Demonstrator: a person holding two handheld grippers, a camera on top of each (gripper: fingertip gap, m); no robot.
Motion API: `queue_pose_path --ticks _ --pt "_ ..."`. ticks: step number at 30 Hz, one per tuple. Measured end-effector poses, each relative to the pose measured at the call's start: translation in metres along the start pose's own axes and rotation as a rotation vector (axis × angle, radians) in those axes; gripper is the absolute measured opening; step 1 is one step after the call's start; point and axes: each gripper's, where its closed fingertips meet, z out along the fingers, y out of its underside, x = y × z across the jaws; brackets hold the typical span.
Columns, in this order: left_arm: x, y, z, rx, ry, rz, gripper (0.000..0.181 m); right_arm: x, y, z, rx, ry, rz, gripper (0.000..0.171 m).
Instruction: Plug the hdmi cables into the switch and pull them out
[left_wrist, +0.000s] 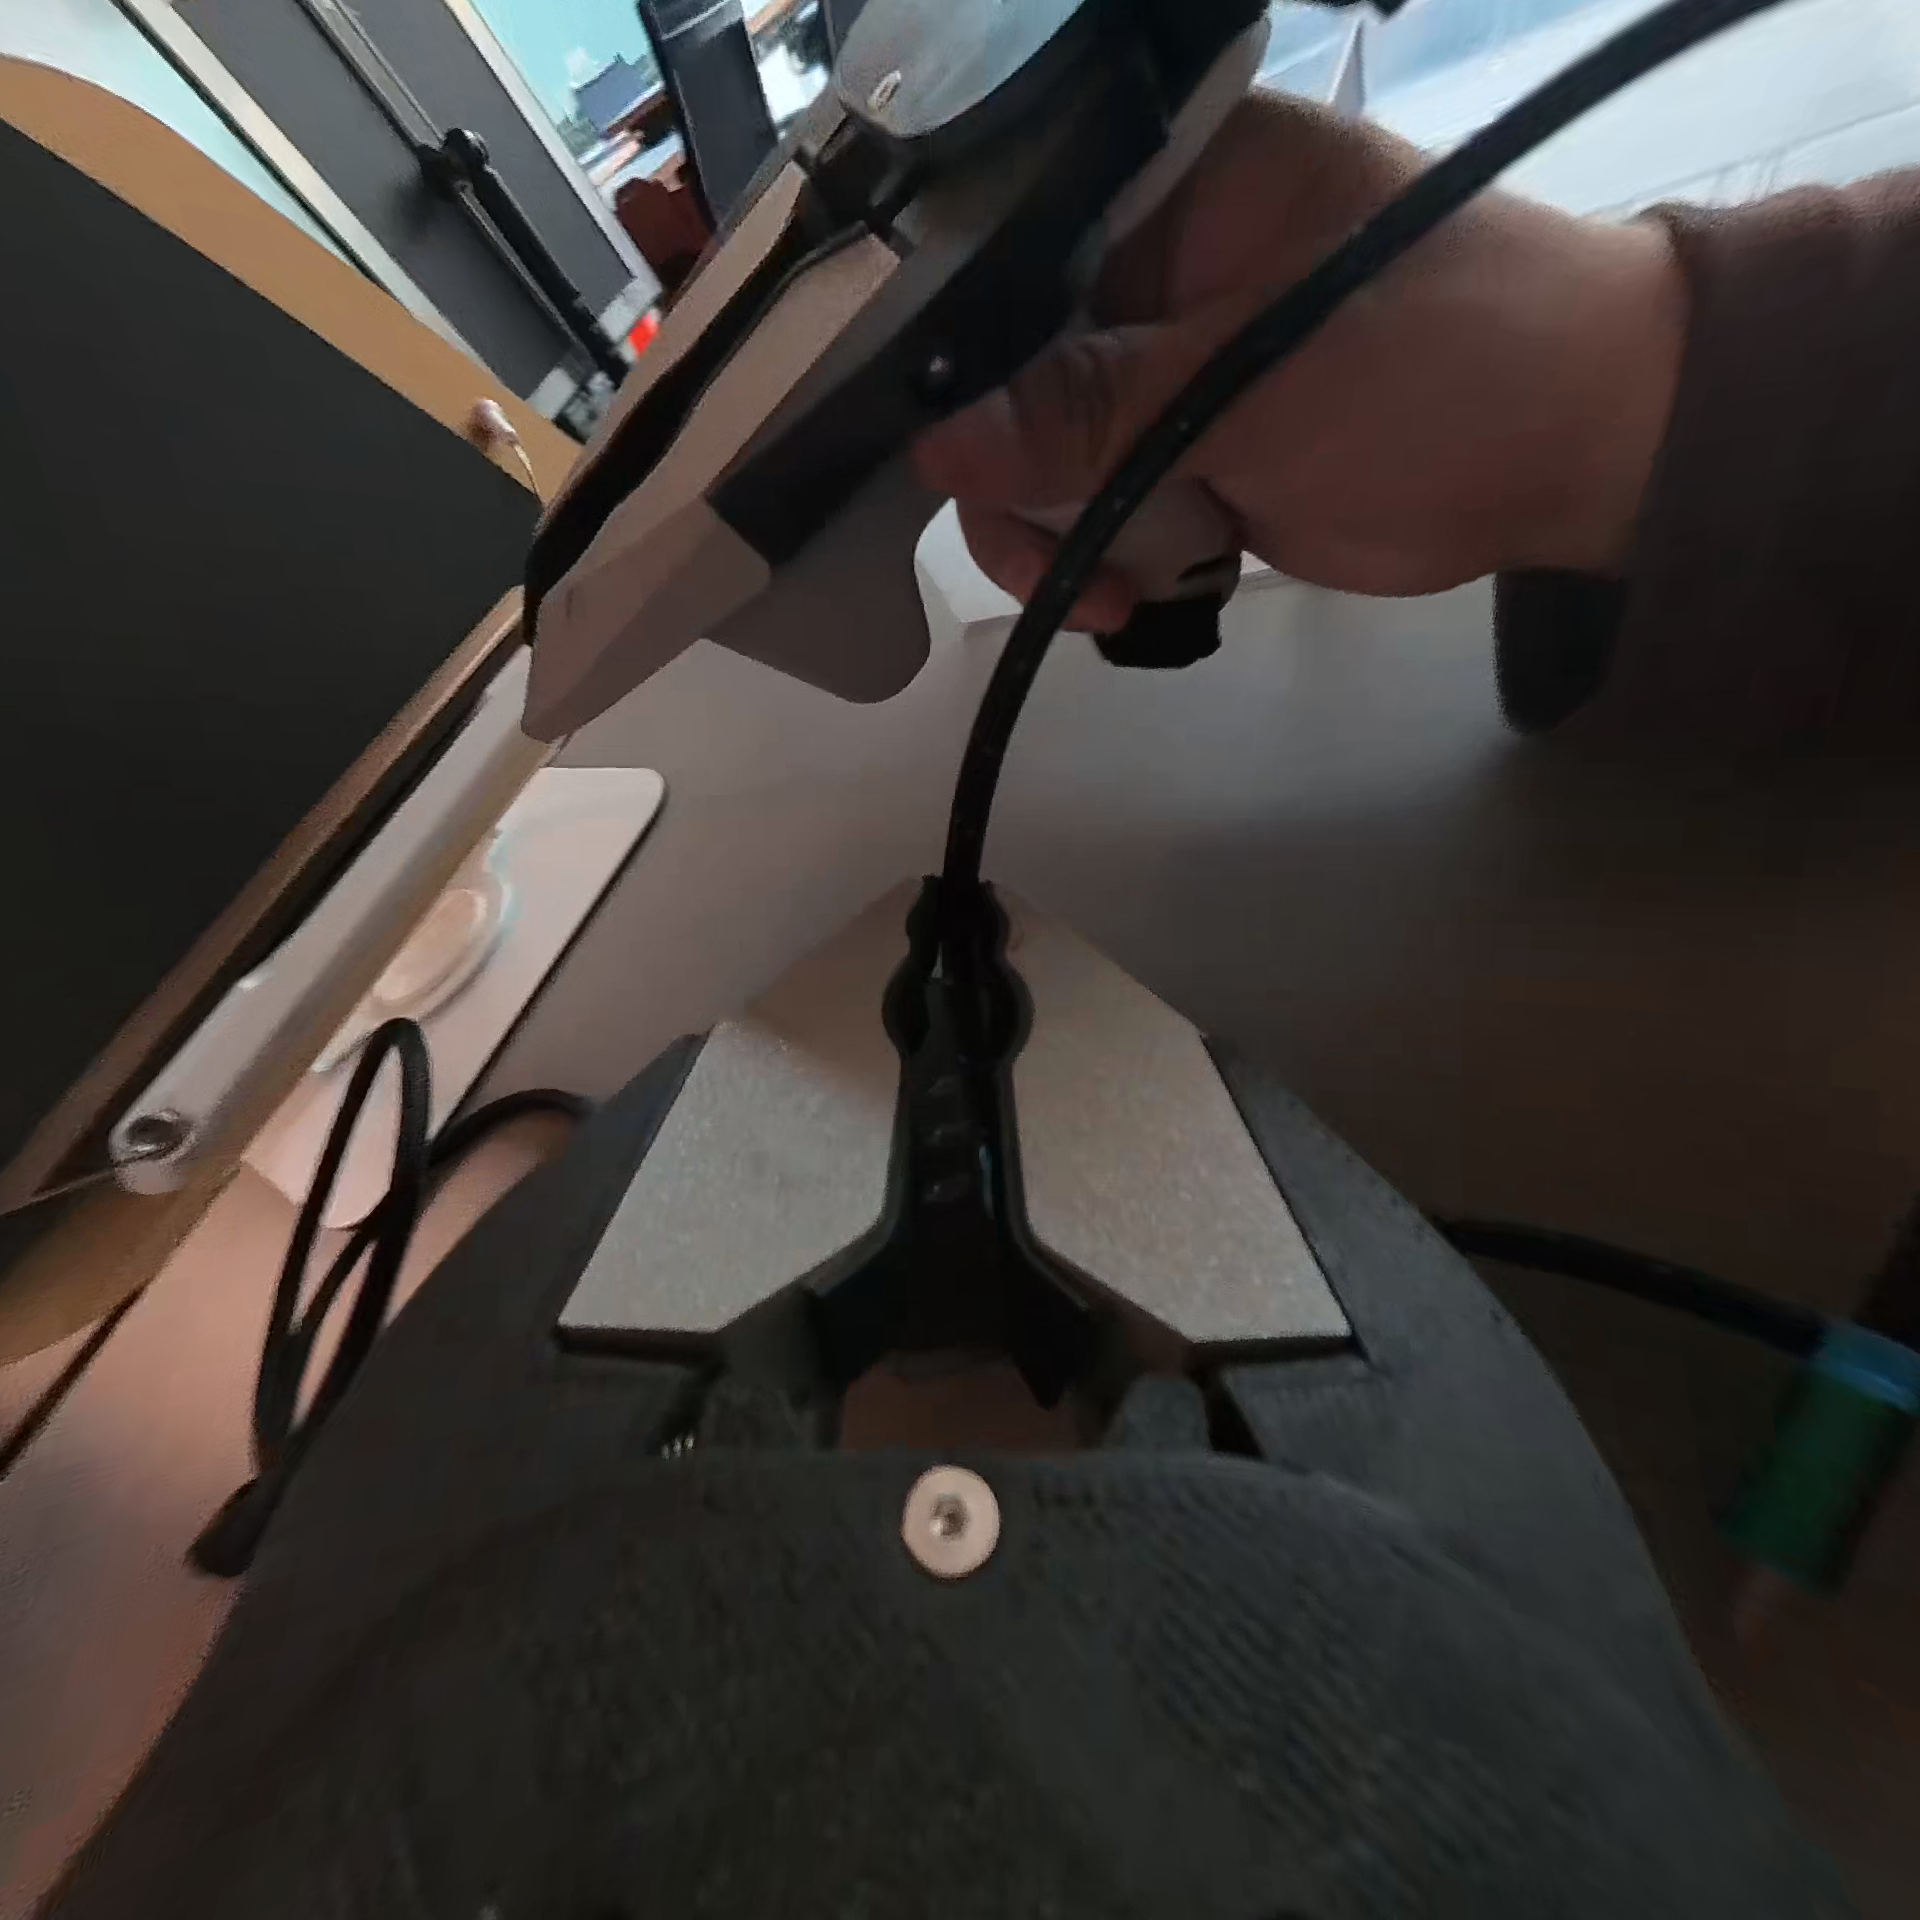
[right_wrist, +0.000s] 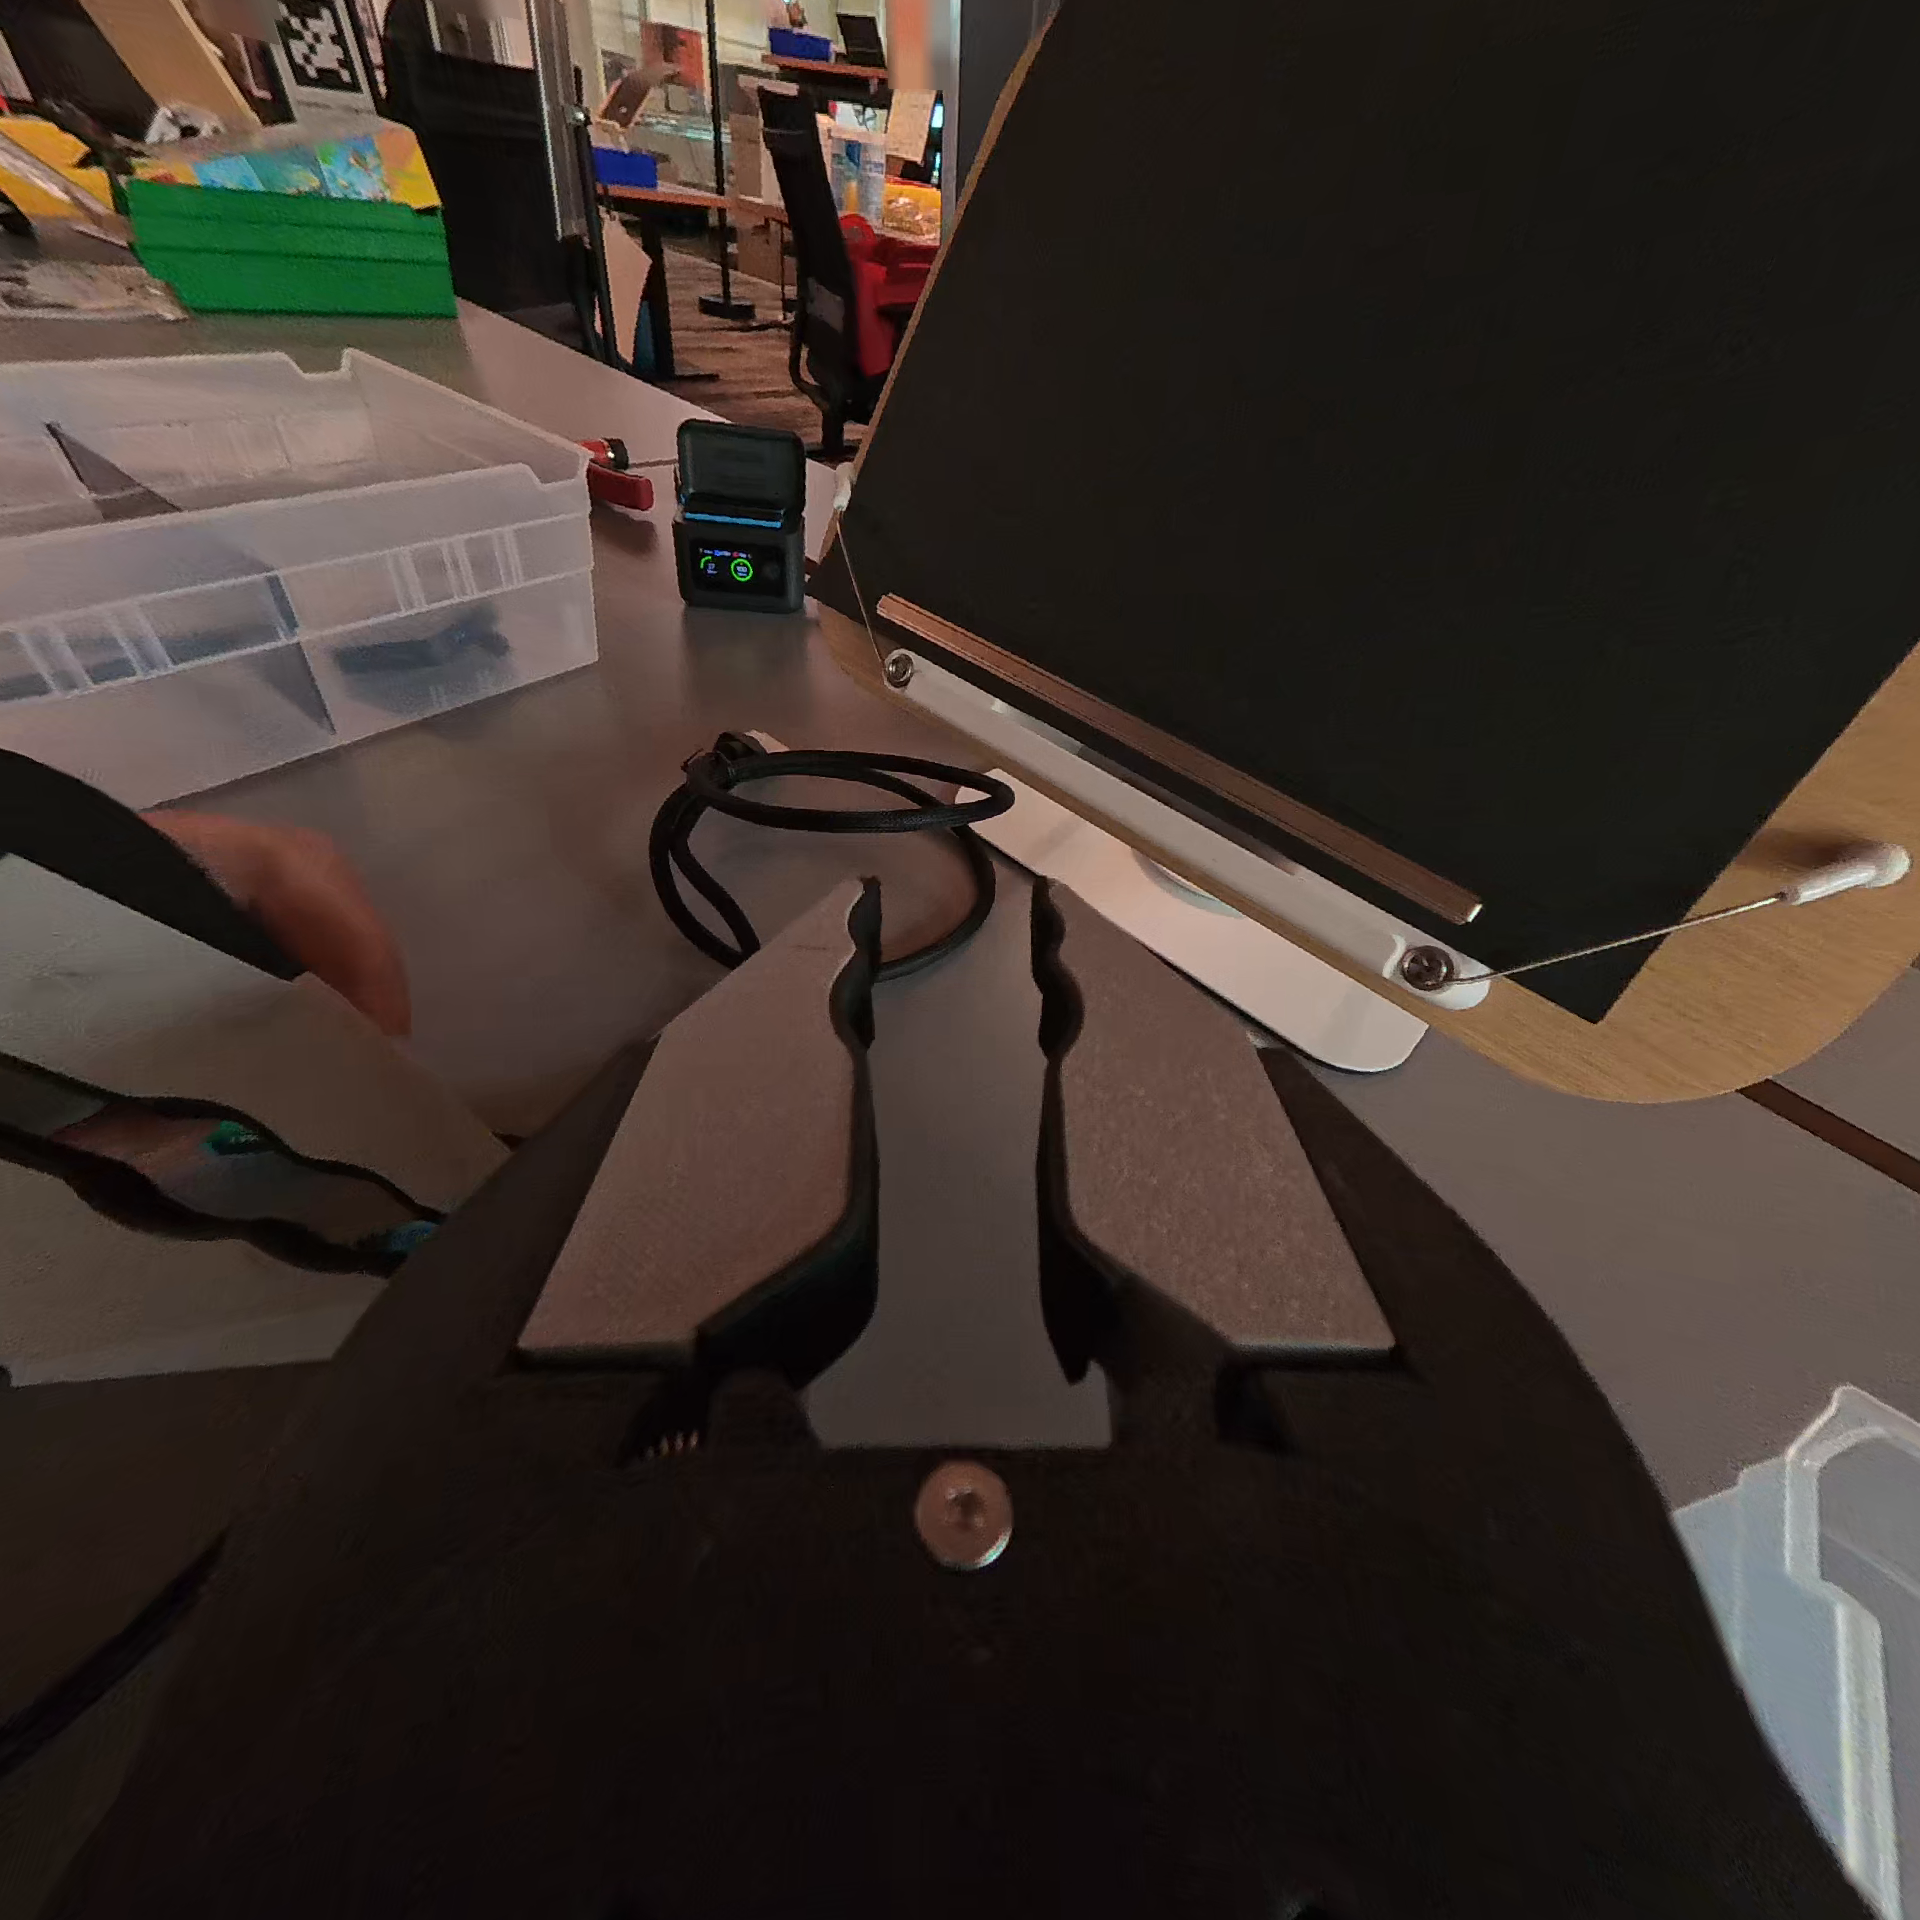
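While the left claw (left_wrist: 956, 935) pinches a braided black cable (left_wrist: 1049, 582), the right claw (right_wrist: 951, 914) gapes

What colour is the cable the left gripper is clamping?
Black; the cable shows best in the left wrist view, pinched by the left gripper.

A big grey table (right_wrist: 540, 894) is holding a clear plastic box (right_wrist: 291, 582), a small black gadget (right_wrist: 740, 520) with a lit screen, a coiled black cable (right_wrist: 831, 805) and a dark board's white stand (right_wrist: 1226, 966).

no text legible; small black device (right_wrist: 740, 525) bears a lit screen, its writing unreadable
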Motion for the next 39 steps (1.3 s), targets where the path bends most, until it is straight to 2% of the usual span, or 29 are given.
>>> queue_pose_path --ticks 8,13,16,19,20,23,27,29,34,39 --pt "-0.001 0.005 -0.001 -0.019 -0.196 0.388 0.006 -0.029 -0.011 -0.010 0.028 -0.192 0.012 0.029" --pt "0.000 0.008 0.003 -0.022 -0.177 0.319 0.005 -0.035 -0.025 -0.029 -0.034 -0.213 -0.002 0.030" --pt "-0.004 0.006 0.002 -0.012 -0.189 0.283 0.005 -0.032 -0.025 -0.039 -0.163 -0.106 -0.035 0.033" --pt "-0.003 0.003 0.002 0.013 -0.171 0.230 0.005 -0.049 -0.007 -0.040 -0.309 -0.064 -0.066 0.040" --pt "-0.004 0.000 0.000 0.032 -0.162 0.199 0.006 -0.048 0.003 -0.039 -0.363 -0.014 -0.090 0.038" --pt "-0.009 -0.006 -0.006 0.085 -0.126 0.076 0.023 -0.028 0.031 -0.043 -0.493 0.205 -0.173 0.027" --pt "-0.019 -0.006 -0.011 0.119 -0.097 -0.058 0.036 -0.007 0.054 -0.058 -0.553 0.342 -0.127 0.024" --pt "-0.027 -0.001 -0.011 0.099 -0.110 -0.109 0.038 -0.016 0.055 -0.059 -0.532 0.282 -0.057 0.030" --pt "-0.049 0.010 -0.013 0.060 -0.209 -0.166 0.033 -0.076 0.062 -0.048 -0.506 -0.035 0.096 0.049" --pt "-0.065 0.017 -0.018 0.043 -0.277 -0.191 0.029 -0.085 0.088 -0.054 -0.576 -0.010 0.020 0.042"
